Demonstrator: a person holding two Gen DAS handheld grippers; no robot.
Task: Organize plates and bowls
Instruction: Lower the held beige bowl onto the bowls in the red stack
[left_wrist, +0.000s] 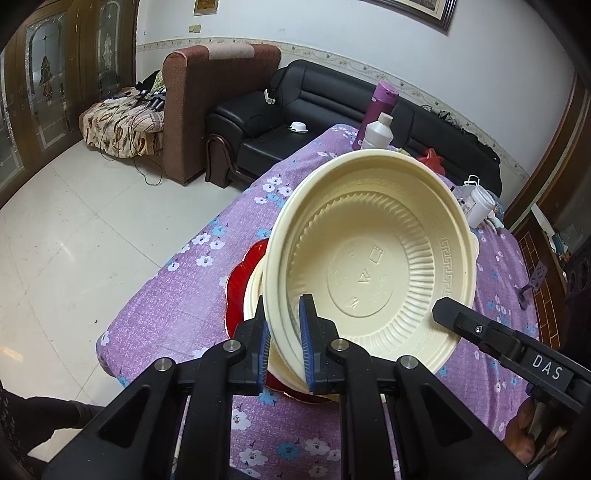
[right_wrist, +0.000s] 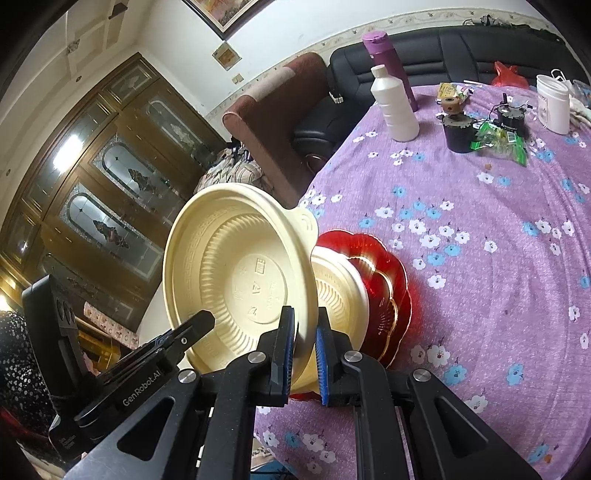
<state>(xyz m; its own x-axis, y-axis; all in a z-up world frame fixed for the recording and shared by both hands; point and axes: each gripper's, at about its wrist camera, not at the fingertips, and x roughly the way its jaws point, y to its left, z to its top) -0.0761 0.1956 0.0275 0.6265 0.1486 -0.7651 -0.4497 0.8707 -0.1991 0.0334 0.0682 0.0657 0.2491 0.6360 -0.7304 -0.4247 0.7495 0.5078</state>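
While tilted, bowl (left_wrist: 373, 258) between tool (left_wrist: 283, 345) pads.

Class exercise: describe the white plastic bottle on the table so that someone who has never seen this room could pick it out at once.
Start at the table with the purple flowered cloth and go to its far end, nearest the black sofa. The white bottle stands upright there, right beside a purple flask. It is plain white with ridged sides and a narrow capped neck, shorter than the flask, while the white cup farther right is wide and open.
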